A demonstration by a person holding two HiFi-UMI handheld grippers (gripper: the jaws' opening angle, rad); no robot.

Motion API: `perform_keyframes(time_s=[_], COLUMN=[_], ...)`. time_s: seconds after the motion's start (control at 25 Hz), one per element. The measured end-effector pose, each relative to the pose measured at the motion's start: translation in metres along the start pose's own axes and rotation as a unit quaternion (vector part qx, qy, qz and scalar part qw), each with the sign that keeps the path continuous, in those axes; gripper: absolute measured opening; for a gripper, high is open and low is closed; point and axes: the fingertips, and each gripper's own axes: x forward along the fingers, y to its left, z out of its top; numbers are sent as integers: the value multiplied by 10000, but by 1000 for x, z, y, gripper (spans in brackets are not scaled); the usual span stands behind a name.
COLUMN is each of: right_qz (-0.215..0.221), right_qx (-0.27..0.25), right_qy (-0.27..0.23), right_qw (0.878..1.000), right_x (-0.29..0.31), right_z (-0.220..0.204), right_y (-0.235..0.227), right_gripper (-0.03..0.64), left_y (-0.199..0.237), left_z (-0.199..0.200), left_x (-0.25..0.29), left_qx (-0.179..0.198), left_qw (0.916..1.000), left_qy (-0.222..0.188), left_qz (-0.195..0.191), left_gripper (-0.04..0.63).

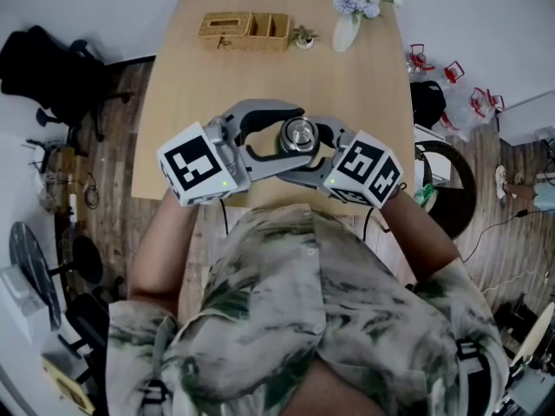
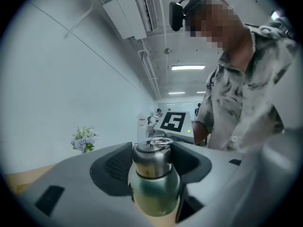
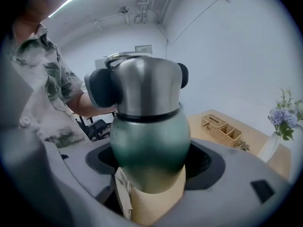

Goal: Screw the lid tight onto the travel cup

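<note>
A green metal travel cup (image 2: 155, 193) with a round steel lid (image 2: 152, 160) stands between the left gripper (image 2: 154, 162)'s grey jaws. Their dark pads (image 2: 112, 167) seem to press the lid.

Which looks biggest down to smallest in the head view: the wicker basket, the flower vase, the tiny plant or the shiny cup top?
1. wicker basket
2. flower vase
3. shiny cup top, but it sits nearer the camera, so its place is unsure
4. tiny plant

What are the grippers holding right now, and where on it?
The travel cup, between both: the right gripper has its jaws clamped on the green body, and the left gripper has its jaws closed on the steel lid.
</note>
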Motion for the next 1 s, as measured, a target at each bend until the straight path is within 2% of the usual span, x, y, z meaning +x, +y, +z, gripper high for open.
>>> perform_keyframes(time_s=[0.08,0.16,0.24,0.4,0.56,0.76,0.88,1.0], right_qz=[78,62,-32,-317,-524,-726,-796,-732], right_qx=[28,72,150,383,450,407,352,321], right_qy=[-5,-18,-40,-110,-107,1,85,75], right_qw=[10000,10000,9999,9987,9976,9965,9962,9968], right_x=[1,2,2,0,1,8,10,10], right_z=[-1,-1,-1,-2,-3,-5,-7,-8], right_y=[3,4,0,-13,-21,-23,-25,-23], right_gripper=[396,396,396,396,396,396,396,396], left_y=[-2,-2,1,15,22,29,32,29], left_z=[-2,-3,-3,-4,-6,-13,-16,-16], left_x=[-1,-2,-2,-1,2,4,5,7], left_qx=[-6,44,83,112,-21,-154,-184,-95], left_qw=[9996,9997,9999,9948,9838,9654,9567,9604], left_qy=[18,57,67,74,84,152,149,156], left_qz=[-264,-246,41,1008,1789,2598,2902,2781], left_gripper=[267,267,267,285,285,285,276,275])
